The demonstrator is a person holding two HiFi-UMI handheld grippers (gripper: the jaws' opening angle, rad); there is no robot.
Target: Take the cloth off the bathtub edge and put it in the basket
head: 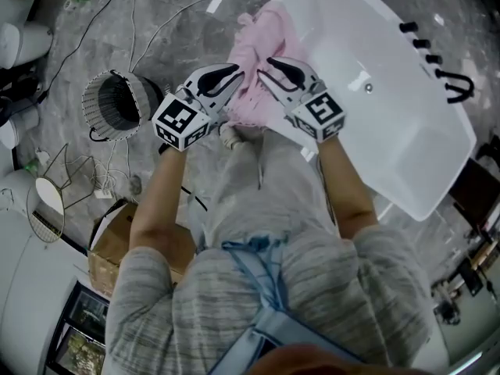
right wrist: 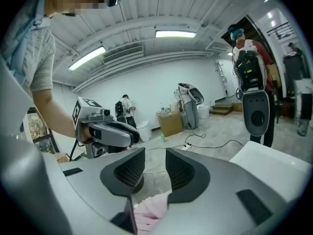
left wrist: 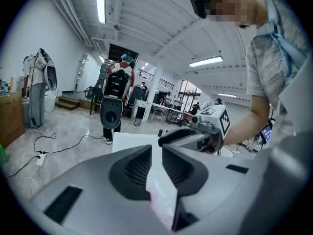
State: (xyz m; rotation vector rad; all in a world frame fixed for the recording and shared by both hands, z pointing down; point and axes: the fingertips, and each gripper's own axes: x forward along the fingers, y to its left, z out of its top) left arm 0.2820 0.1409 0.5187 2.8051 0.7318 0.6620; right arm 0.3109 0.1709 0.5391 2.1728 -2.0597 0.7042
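A pink cloth (head: 262,49) lies over the near edge of the white bathtub (head: 391,116). Both grippers hover over its near end, tips pointing toward each other. My left gripper (head: 233,76) has its jaws only a narrow slit apart, and in the left gripper view (left wrist: 156,148) the cloth (left wrist: 164,199) shows in the lower part of that slit. My right gripper (head: 267,63) stands open wider (right wrist: 155,153), with the cloth (right wrist: 149,212) below its jaws and nothing pinched. The round wire basket (head: 117,100) stands on the floor to the left.
Black tap fittings (head: 437,61) sit on the bathtub's far rim. A cardboard box (head: 109,256), a wire stand (head: 47,194) and loose cables (head: 156,22) lie on the grey floor around the basket. The person's legs are close against the tub.
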